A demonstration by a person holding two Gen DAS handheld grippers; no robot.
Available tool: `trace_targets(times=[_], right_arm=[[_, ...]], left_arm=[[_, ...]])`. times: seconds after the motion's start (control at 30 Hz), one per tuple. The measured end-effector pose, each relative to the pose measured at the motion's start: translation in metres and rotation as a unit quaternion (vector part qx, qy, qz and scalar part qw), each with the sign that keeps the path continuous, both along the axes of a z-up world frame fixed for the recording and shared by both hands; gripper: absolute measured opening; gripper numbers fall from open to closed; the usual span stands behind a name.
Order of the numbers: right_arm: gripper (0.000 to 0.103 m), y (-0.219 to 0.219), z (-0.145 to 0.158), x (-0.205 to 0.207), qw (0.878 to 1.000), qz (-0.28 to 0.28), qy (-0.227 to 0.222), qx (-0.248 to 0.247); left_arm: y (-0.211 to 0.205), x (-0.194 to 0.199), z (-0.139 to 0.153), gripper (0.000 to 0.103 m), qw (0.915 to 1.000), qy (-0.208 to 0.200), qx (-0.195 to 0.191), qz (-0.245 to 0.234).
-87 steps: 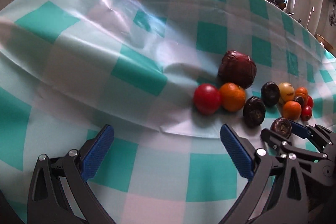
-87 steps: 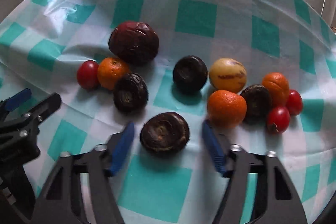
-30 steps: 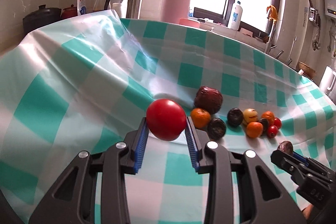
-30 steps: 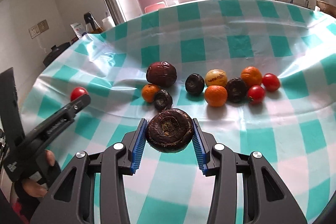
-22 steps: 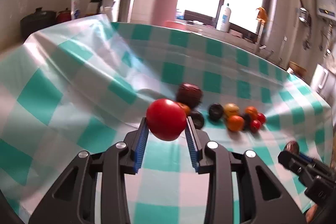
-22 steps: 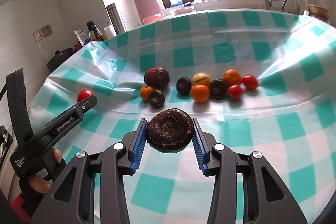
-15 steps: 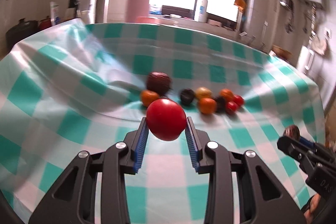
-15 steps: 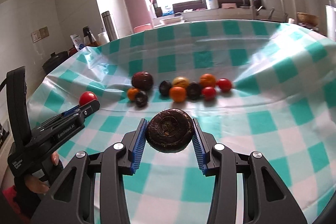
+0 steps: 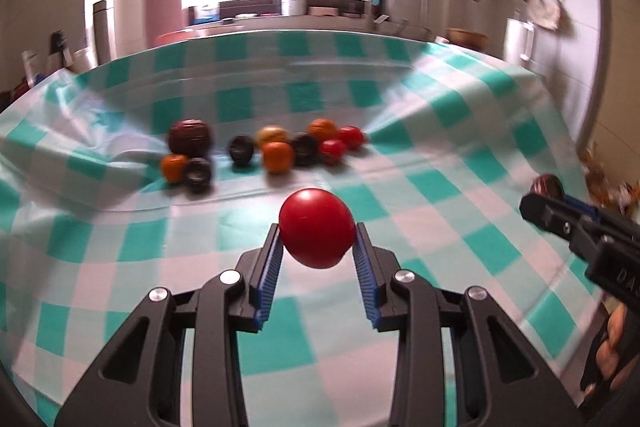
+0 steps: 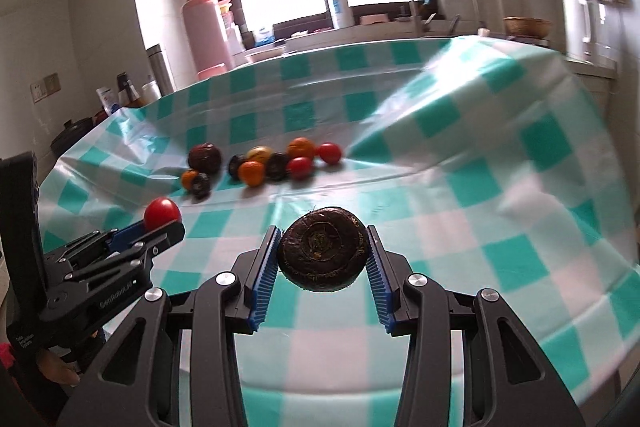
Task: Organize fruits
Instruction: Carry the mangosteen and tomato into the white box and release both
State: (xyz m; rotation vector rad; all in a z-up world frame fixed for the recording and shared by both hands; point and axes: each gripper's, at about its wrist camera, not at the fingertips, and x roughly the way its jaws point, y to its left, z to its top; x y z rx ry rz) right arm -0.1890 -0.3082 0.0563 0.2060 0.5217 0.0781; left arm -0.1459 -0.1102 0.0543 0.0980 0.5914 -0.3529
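Observation:
My left gripper (image 9: 317,245) is shut on a red tomato (image 9: 317,227) and holds it above the checked tablecloth (image 9: 440,187). My right gripper (image 10: 322,255) is shut on a dark brown round fruit (image 10: 322,254), also held above the cloth. The rest of the fruit lies in a row at the far side: a large dark red fruit (image 9: 189,136), oranges (image 9: 277,157), dark fruits (image 9: 241,150), a yellowish fruit (image 9: 272,135) and small tomatoes (image 9: 332,151). The same row shows in the right wrist view (image 10: 260,163).
A pink thermos (image 10: 208,31), a steel flask (image 10: 160,69), a white bottle (image 10: 338,5) and small jars stand on the counter behind the table. A wicker bowl (image 10: 527,25) and a white kettle (image 10: 582,27) stand at the right. The cloth is wrinkled at the left.
Both grippers closed on their fruit, lifted it and pulled back from the row. The view has turned right, so the row now sits farther away and more to the left.

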Motion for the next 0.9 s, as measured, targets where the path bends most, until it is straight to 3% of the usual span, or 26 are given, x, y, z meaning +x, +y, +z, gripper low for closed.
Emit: trace_targets(times=[0.3,0.5,0.7,0.8,0.9], right_arm=[[0.042,-0.063,-0.019,-0.055,0.998,-0.061,0.004,0.012],[0.042,-0.098,-0.027,-0.105,0.995,-0.097,-0.006,-0.003],[0.042,-0.136,-0.054,-0.154,0.989,-0.145,0.025,-0.007],[0.042,-0.155,-0.076,-0.171,0.985,-0.162,0.055,-0.002],[0.042,-0.169,-0.103,-0.176,0.978,-0.174,0.116,-0.004]], left_arm=[[-0.069,-0.043,-0.001,0.036,0.9937,-0.006,0.025,-0.109],[-0.114,-0.079,-0.006,0.036,0.9812,-0.007,0.043,-0.188],[-0.156,-0.125,-0.017,0.036,0.9594,-0.016,0.067,-0.274],[-0.177,-0.150,-0.026,0.036,0.9421,-0.018,0.088,-0.323],[-0.194,-0.167,-0.038,0.036,0.9251,-0.006,0.104,-0.365]])
